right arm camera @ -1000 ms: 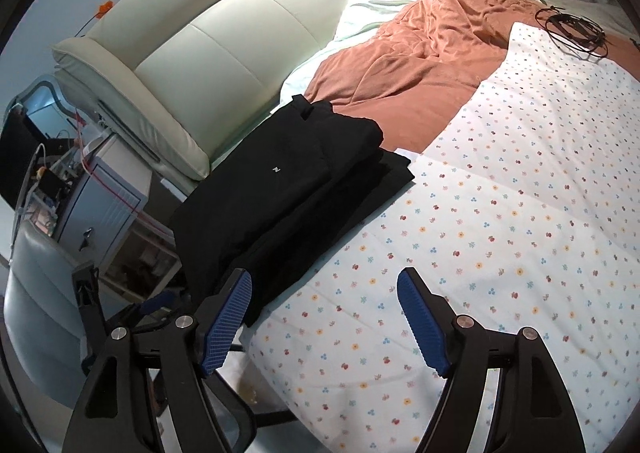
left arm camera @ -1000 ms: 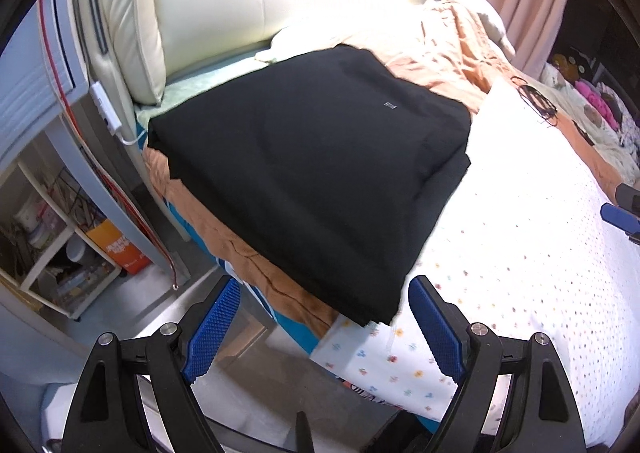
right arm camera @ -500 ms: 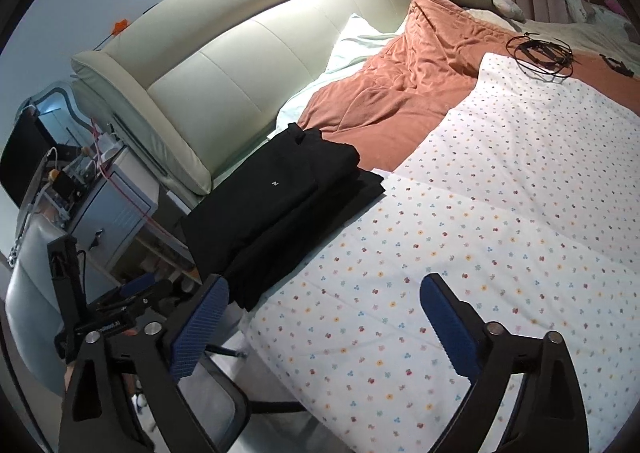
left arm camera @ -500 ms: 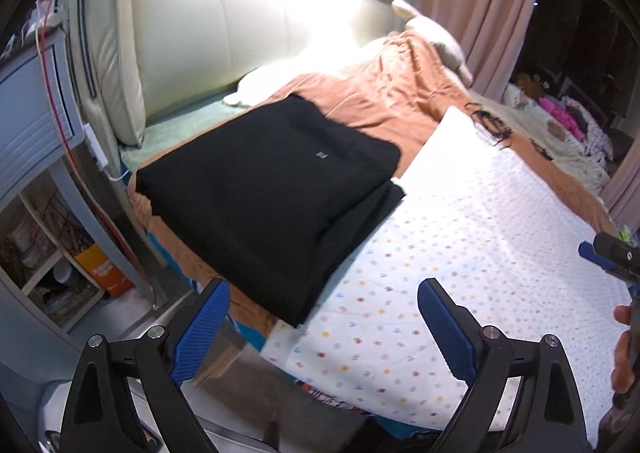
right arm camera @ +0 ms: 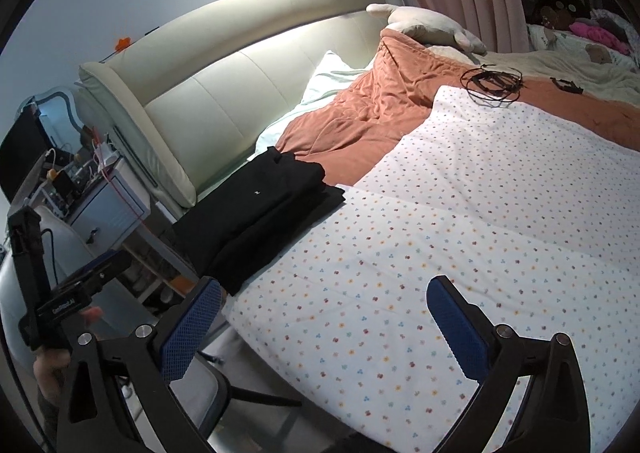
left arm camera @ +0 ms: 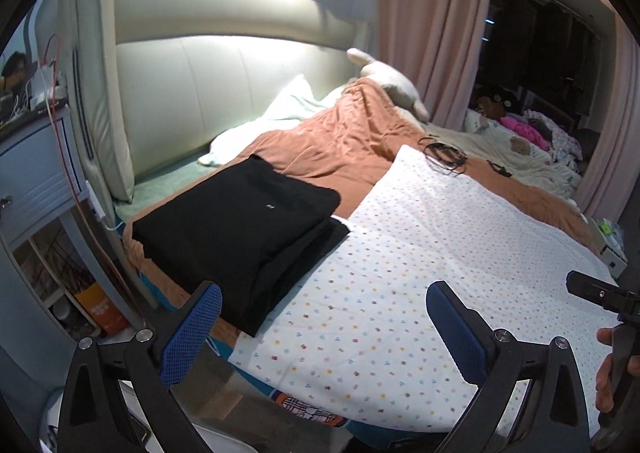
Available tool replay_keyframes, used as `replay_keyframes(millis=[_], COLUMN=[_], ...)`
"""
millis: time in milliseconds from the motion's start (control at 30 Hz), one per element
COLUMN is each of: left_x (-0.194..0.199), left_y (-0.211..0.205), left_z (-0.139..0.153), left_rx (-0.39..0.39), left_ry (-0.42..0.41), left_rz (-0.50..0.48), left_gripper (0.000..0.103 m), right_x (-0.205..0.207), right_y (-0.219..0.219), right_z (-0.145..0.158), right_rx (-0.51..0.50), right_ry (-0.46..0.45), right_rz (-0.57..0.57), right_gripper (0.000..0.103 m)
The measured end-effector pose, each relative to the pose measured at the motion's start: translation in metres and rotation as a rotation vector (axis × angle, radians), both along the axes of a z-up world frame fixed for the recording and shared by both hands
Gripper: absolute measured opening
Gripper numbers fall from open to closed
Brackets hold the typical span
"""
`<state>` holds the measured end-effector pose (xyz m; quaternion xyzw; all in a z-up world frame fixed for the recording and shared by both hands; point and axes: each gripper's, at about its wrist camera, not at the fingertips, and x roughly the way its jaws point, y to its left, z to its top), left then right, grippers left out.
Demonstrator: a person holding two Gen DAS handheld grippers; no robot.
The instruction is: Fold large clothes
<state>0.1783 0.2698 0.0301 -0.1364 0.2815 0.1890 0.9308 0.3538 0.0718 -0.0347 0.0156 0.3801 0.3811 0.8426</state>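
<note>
Left gripper (left arm camera: 324, 327): fingers spread wide apart, holding nothing, above the near edge of the bed.
Right gripper (right arm camera: 324, 327): fingers likewise wide apart and empty, over the near edge of the dotted sheet; in the left wrist view its body shows at the far right, gripped by a hand (left arm camera: 612, 373).
Dotted sheet (left arm camera: 420, 273): white with small coloured dots, spread flat over the near part of the bed.
Black garment (left arm camera: 240, 229): folded into a thick rectangular stack, lying on the near left corner of the bed, partly on the orange blanket, its right edge on the dotted sheet; a small white mark shows on its top layer.
Orange blanket (left arm camera: 340, 145): rumpled, behind the garment and the sheet.
Black cable (right arm camera: 492, 83): coiled at the far edge of the sheet.
Headboard (left arm camera: 224, 93): cream, padded, behind the blanket.
Nightstand (right arm camera: 108, 205): pale blue, left of the bed.
Curtain (left arm camera: 432, 25): pink, at the far side.
</note>
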Motion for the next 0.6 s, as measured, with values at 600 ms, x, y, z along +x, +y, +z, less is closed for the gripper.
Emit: replay_keyframes(millis=[600], left_x=[-0.073], left_y=[-0.088], left_z=[0.019], left_rx=[0.042], left_ry=[-0.1], left_rz=[-0.166], left_gripper=[0.102], right_x=[-0.106], right_y=[-0.093], right_z=[0.028], right_rx=[-0.009], right_ry=[-0.154], right_rz=[-0.129], right_gripper=[0.103])
